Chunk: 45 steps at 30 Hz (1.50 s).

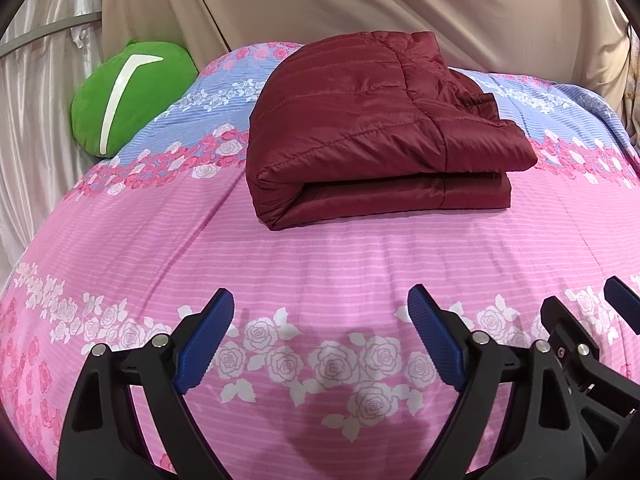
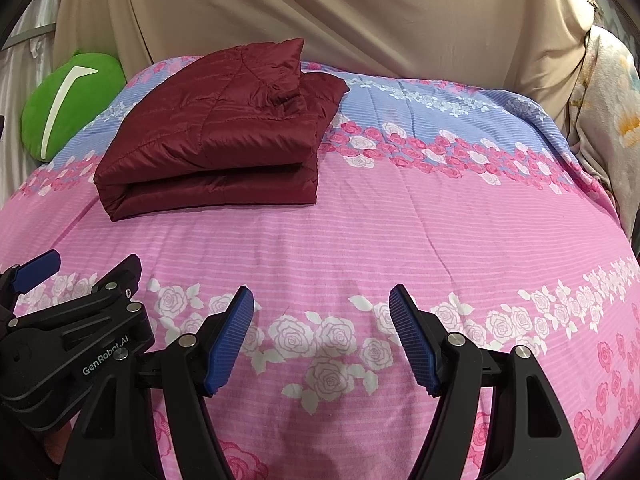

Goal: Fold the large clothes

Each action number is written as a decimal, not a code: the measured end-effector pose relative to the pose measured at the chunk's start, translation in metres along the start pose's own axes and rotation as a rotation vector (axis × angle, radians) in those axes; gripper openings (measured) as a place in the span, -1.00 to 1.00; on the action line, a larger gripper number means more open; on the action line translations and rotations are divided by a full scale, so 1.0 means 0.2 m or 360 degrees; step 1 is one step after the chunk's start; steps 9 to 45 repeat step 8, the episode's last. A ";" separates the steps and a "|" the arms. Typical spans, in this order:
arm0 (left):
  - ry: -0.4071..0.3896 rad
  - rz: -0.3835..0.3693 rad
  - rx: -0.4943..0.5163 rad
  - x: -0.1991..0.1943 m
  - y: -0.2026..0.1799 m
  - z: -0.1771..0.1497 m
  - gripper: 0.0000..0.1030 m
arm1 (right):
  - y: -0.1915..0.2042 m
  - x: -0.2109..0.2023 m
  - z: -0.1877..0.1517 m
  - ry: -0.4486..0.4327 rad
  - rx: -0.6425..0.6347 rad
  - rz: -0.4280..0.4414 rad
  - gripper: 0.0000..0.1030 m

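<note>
Far left, against pale drapes: green cushion with a white curved stripe, resting at the far left edge of the bed, just beside the blue floral band of the bedspread.

Left of centre to centre, far half of the bed: dark red quilted jacket, folded into a thick rectangular bundle, fold facing near-left, layers stacked flat on the pink-and-blue rose-patterned bedspread; loose edges bunched at the far right corner of the bundle. Well apart from both grippers, untouched.

Near edge, left: left gripper, black frame with blue ribbed pads, jaws spread wide, nothing between them, hovering over the white rose band of the bedspread. Also visible at lower left of the right wrist view, only partly in frame.

Near edge, right: right gripper, same build, jaws spread wide and empty, just beside the left gripper and level with it. One blue pad and black linkage visible at the right margin of the left wrist view.

Behind the bed: beige draped cloth across the full width; patterned pale fabric at far right.
</note>
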<state>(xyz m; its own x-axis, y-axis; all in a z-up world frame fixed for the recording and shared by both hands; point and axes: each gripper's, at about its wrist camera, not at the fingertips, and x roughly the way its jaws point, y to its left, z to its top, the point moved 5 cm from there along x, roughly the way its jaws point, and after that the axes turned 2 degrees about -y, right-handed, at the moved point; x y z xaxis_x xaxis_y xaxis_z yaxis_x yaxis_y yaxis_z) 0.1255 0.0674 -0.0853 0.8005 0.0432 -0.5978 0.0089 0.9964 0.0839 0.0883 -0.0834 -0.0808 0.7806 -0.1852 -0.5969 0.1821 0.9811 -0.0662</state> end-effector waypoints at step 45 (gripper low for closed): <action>0.0006 0.0053 0.0014 0.00 0.00 0.00 0.56 | 0.02 -0.02 0.00 -0.0008 -0.0028 0.0001 0.34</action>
